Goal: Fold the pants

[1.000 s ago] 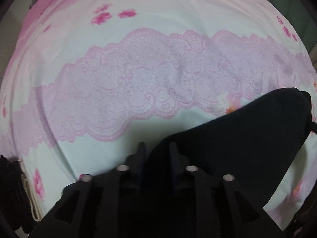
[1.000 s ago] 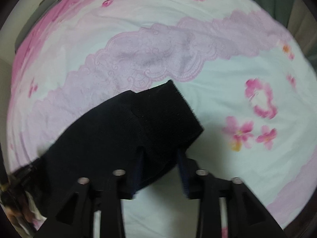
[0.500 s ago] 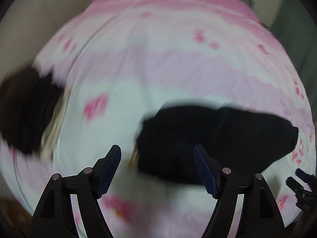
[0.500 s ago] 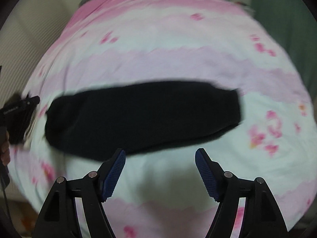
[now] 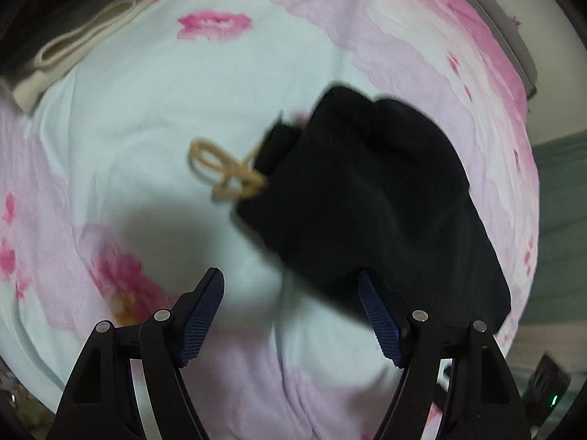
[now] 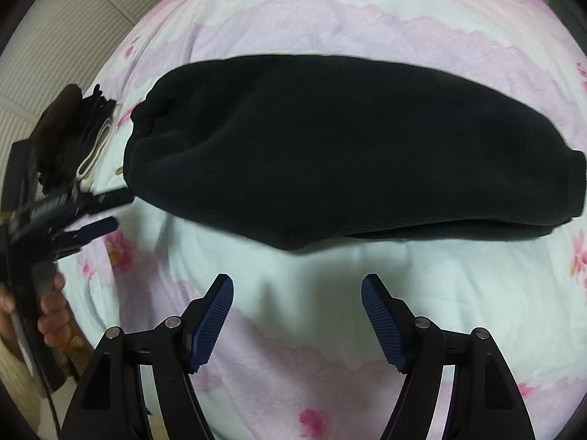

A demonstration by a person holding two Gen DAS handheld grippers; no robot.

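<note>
On my left wrist view, the left gripper [image 5: 290, 311] is spread wide with nothing between its blue pads [image 5: 205, 315]. The black pants [image 5: 367, 212] lie on the bed [image 5: 154, 117], ahead of the gripper and off to its right. Their near edge comes down just beyond the right-hand pad, but I cannot tell if cloth and pad touch, since that edge is blurred. A tan drawstring [image 5: 223, 172] loops out from the left end of the pants onto the pale floral sheet, straight ahead of the open gap and well apart from the fingertips. At the upper left edge of the bed sits a stack of folded clothes [image 5: 73, 47], cream and dark, away from the pants.

On my right wrist view, the right gripper [image 6: 297, 315] is also released, pads apart and gripping nothing. The pants [image 6: 330, 146] stretch as one long folded band across the bed [image 6: 293, 286], ahead of the gripper and clear of both fingertips, with a strip of bare sheet between. The band runs farther to the right than to the left of the gap. At the far left I see the left gripper [image 6: 99, 216], blurred, its tips just beside the left end of the pants, with the person's hand [image 6: 51, 311] on its handle. The folded clothes [image 6: 80, 139] sit behind it.
</note>
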